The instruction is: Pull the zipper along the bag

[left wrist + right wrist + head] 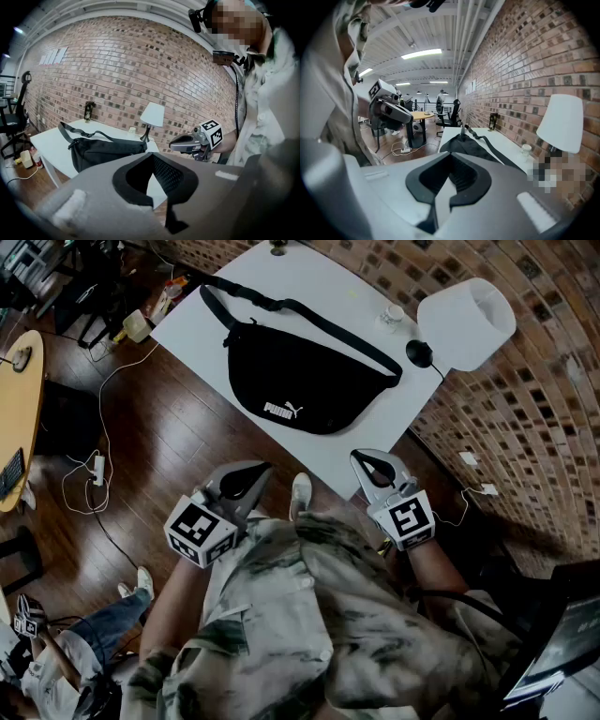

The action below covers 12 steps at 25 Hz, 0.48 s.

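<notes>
A black waist bag (291, 381) with a white logo lies flat on the white table (281, 277), its strap curving along the far side. I cannot make out its zipper pull. My left gripper (261, 470) is shut and empty, held off the table's near edge above the wooden floor. To its right, my right gripper (362, 458) hangs just past the table's near corner, shut and empty as well. The left gripper view shows the bag (101, 152) beyond my closed left gripper (152, 155), with the right gripper (180, 144) alongside. In the right gripper view the bag (471, 146) lies ahead.
A white lamp (464, 320) and a small jar (392, 313) stand at the table's right end by the brick wall. A dark bottle (277, 247) is at the far edge. Cables (94, 470) trail on the floor at left, near a round wooden table (19, 399).
</notes>
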Motion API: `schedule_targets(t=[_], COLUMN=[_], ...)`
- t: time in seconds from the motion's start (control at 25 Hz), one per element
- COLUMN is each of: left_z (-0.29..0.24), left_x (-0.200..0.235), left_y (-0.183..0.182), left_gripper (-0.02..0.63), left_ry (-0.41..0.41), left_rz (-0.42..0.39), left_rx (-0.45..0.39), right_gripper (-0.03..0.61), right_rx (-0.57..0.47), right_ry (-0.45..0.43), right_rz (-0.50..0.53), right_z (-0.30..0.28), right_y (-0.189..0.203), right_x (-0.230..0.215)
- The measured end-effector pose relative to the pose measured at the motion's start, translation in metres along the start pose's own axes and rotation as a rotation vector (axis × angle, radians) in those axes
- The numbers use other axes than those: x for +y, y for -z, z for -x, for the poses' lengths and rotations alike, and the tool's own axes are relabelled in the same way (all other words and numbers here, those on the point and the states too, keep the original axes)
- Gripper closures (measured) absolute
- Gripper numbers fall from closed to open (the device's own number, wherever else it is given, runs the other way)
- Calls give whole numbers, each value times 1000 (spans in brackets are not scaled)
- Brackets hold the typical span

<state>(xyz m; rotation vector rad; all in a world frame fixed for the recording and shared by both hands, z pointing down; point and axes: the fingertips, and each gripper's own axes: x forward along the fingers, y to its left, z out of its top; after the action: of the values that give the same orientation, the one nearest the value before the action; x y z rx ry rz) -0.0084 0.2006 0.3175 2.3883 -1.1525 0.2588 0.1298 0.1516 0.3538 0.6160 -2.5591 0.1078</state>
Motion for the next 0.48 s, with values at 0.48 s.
schedule_targets(t=[0.48], left_z=[-122], left_x=[35], left_y=[-10], left_gripper=[609], left_ry=[247], left_rz=[16], left_rx=[157], right_gripper=[572], right_rx=[77], right_ry=[141], right_rz=[-61], right_z=[-64], right_y=[36], right_x=[-100])
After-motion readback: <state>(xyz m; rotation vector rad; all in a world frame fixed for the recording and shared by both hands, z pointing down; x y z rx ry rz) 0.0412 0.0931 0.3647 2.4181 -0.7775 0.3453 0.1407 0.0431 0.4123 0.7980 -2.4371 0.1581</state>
